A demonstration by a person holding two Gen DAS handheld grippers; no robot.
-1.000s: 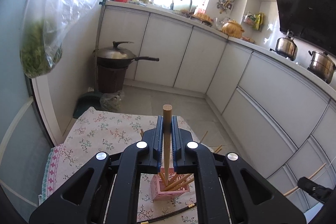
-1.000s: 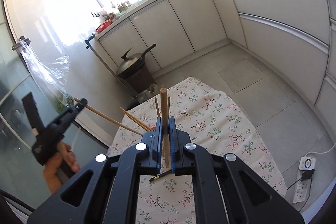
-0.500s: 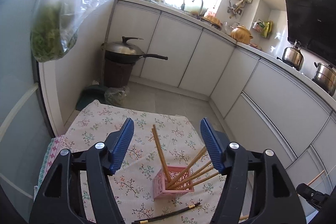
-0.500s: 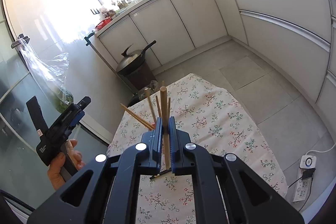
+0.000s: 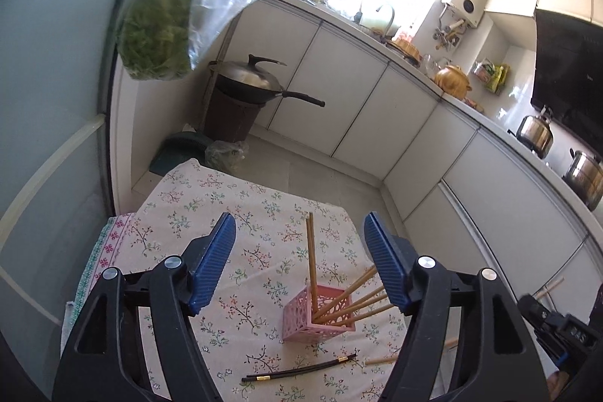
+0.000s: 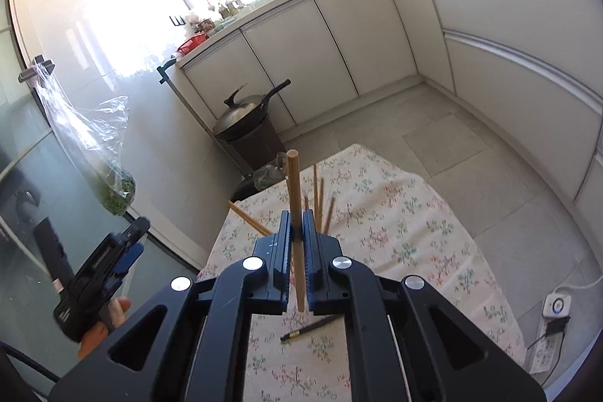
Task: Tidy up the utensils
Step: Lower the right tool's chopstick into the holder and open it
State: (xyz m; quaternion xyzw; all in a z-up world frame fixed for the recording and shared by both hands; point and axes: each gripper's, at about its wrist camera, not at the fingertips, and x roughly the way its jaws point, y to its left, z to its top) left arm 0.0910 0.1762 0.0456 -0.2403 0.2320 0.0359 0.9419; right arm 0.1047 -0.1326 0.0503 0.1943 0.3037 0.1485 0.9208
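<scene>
**Pink holder half hidden behind spread jaws**

Pink lattice holder (image 5: 314, 313) stood on the floral cloth (image 5: 241, 213), chopsticks leaning inside. Left gripper (image 5: 299, 260) gaped wide, empty, above it. Right gripper (image 6: 297, 262) clamped one wooden chopstick (image 6: 294, 198) upright, its jaws hiding the holder.

The left tongs (image 5: 299, 260) stand wide apart, blue ribbed pads (image 5: 213, 260) facing each other with nothing between them, tilted downward. From the right wrist view the left tongs (image 6: 130, 240) appear at the lower left, gripped by a bare hand (image 6: 107, 324) around the handle. The right tongs (image 6: 297, 251) are pressed together on a wooden chopstick (image 6: 294, 213), which stands nearly upright between the pads.
</scene>
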